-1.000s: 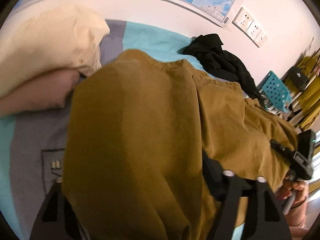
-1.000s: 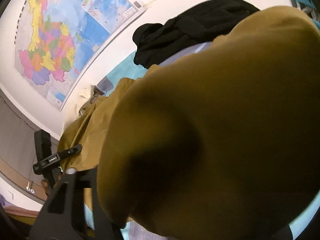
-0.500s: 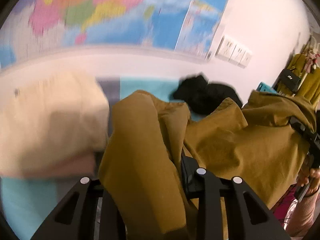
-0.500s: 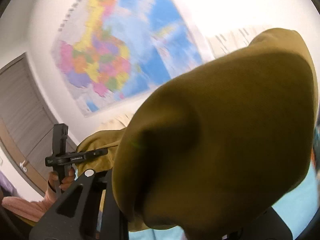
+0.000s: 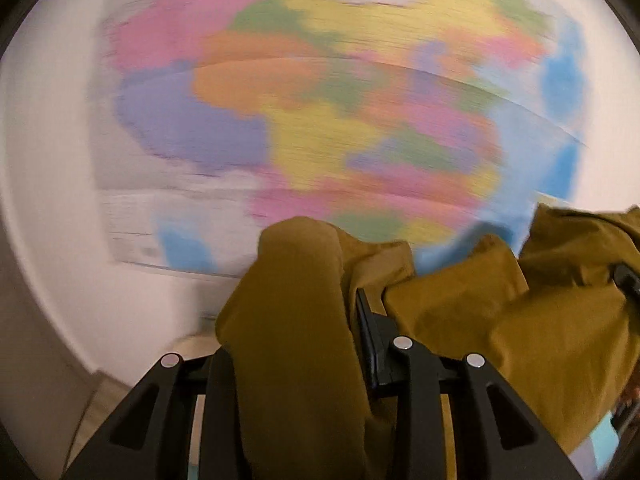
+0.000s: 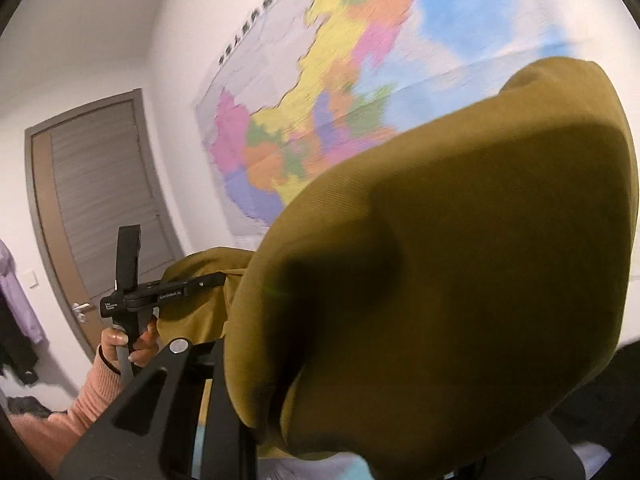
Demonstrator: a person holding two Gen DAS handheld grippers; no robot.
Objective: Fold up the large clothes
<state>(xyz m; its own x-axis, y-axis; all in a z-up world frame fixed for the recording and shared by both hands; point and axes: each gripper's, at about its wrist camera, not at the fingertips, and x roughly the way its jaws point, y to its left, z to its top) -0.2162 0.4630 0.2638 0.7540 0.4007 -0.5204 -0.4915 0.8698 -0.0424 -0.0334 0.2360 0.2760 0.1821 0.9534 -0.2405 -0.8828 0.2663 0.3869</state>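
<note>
Both tongs were clenched on the mustard garment (image 5: 520, 320), the left tongs (image 5: 316, 364) and right tongs (image 6: 304, 364) holding it bunched in the air before the wall map (image 5: 320, 100). Gripping bunched folds, either could slip, and the garment would likely drop crumpled.

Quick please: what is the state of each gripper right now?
Left gripper: closed on the mustard-brown garment.
Right gripper: closed on the same garment; one finger is hidden by cloth.
</note>
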